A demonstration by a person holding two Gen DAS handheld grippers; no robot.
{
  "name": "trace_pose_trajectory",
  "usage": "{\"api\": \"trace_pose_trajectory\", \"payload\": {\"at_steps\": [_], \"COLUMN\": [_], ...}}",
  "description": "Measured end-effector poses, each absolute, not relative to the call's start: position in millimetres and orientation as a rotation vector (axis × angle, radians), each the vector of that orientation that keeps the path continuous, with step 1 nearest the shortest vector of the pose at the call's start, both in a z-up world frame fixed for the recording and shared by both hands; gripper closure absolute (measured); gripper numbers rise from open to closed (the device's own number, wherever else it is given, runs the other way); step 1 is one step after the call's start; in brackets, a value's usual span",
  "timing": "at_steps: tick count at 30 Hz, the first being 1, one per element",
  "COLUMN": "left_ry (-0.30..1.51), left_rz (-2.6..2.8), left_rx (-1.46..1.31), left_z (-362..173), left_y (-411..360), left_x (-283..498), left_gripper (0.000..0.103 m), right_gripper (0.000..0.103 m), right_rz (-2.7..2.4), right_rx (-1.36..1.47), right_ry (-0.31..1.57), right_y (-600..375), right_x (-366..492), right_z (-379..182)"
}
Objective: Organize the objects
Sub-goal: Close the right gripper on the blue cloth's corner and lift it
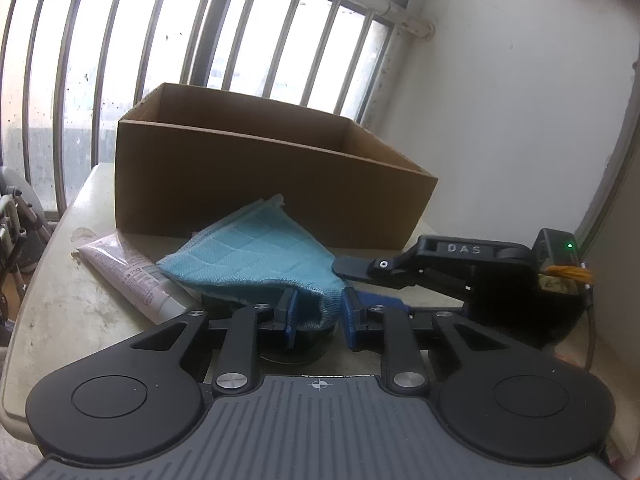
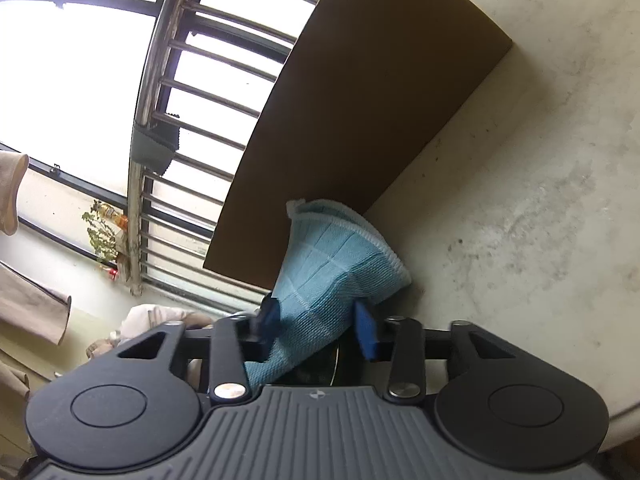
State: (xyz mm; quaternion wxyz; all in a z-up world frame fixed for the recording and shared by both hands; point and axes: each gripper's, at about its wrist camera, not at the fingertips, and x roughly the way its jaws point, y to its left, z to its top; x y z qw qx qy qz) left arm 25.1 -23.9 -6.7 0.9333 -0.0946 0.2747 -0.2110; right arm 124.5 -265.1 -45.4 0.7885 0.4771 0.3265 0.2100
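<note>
A light blue cloth lies bunched on the pale table in front of an open cardboard box. My left gripper is shut on the cloth's near corner, with its blue pads pressing the fabric. In the right wrist view the same cloth rises from my right gripper, which is shut on its lower part. The right gripper comes in from the right in the left wrist view, its tip at the cloth's edge. A dark round thing sits partly hidden under the cloth.
A pale pink tube lies on the table left of the cloth. The box's brown side stands close behind the cloth. A barred window is behind the box and a white wall to the right. The table edge curves at left.
</note>
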Motion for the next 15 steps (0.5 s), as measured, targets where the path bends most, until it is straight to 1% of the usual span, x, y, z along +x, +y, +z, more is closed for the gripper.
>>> {"api": "trace_pose_trajectory", "payload": {"at_steps": [1, 3, 7, 10, 15], "left_ry": [0.561, 0.560, 0.558, 0.557, 0.586], "left_rz": [-0.430, -0.429, -0.447, -0.445, -0.456], "left_rx": [-0.193, -0.194, -0.217, -0.223, -0.254], "left_z": [-6.7, -6.3, -5.6, -4.4, -4.5], "left_y": [-23.9, -22.6, -17.9, -13.5, -0.8], "left_x": [24.9, 24.6, 21.6, 17.5, 10.6], "left_gripper": [0.082, 0.082, 0.082, 0.082, 0.082], "right_gripper": [0.081, 0.087, 0.096, 0.098, 0.098], "right_rz": [0.454, 0.454, 0.483, 0.511, 0.554], "right_rx": [1.024, 1.010, 0.985, 0.963, 0.942], "right_ry": [0.695, 0.666, 0.644, 0.656, 0.704], "right_y": [-265.3, -266.2, -268.6, -267.2, -263.5], "right_x": [123.2, 118.7, 112.0, 104.4, 90.6], "right_z": [-45.0, -41.3, -36.0, -33.3, -32.7]}}
